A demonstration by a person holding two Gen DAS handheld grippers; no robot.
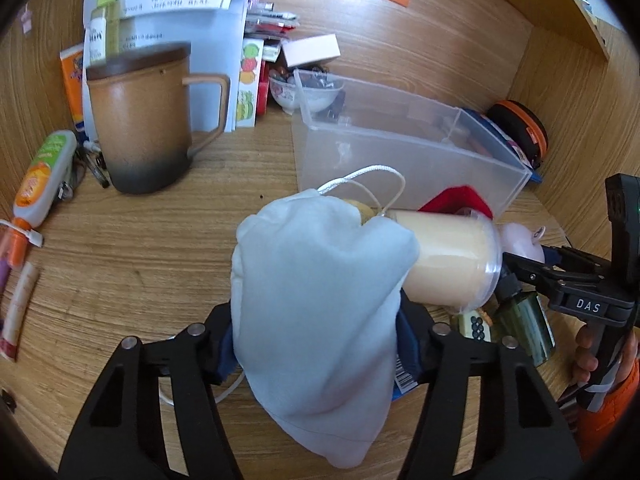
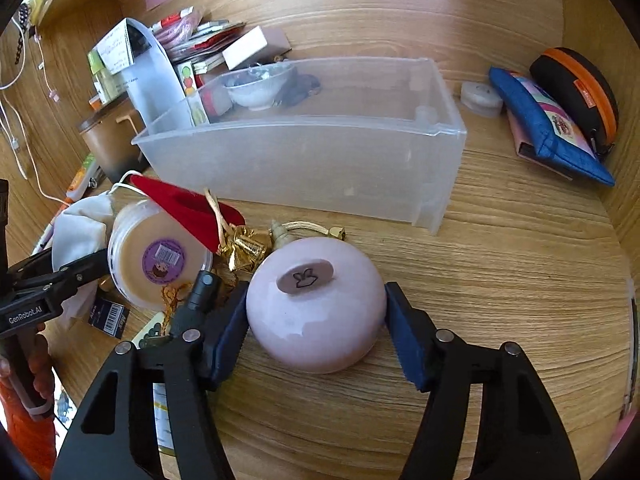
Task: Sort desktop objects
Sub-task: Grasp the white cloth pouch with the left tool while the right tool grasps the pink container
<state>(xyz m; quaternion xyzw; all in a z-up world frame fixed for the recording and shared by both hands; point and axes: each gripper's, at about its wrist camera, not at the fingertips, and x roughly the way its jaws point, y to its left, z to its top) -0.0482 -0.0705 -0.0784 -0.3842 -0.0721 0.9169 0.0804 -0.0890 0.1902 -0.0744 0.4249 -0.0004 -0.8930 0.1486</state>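
Observation:
A white drawstring pouch (image 1: 320,312) hangs between the pads of my left gripper (image 1: 316,340), which is shut on it above the wooden desk. My right gripper (image 2: 318,328) is shut on a pink round dome-shaped object (image 2: 316,304) that rests on the desk, with a blue pad against each side of it. Between the two grippers a cream-filled jar (image 2: 160,256) lies on its side, with a red cloth (image 2: 188,208) and gold trinkets (image 2: 248,244) beside it. A clear plastic box (image 2: 300,168) stands open just behind them.
A brown lidded mug (image 1: 140,120), papers and a small bowl (image 1: 304,92) crowd the back left. A glue tube (image 1: 44,176) lies at the left edge. A blue pouch (image 2: 548,128) and a black-orange case (image 2: 580,88) lean on the right wall.

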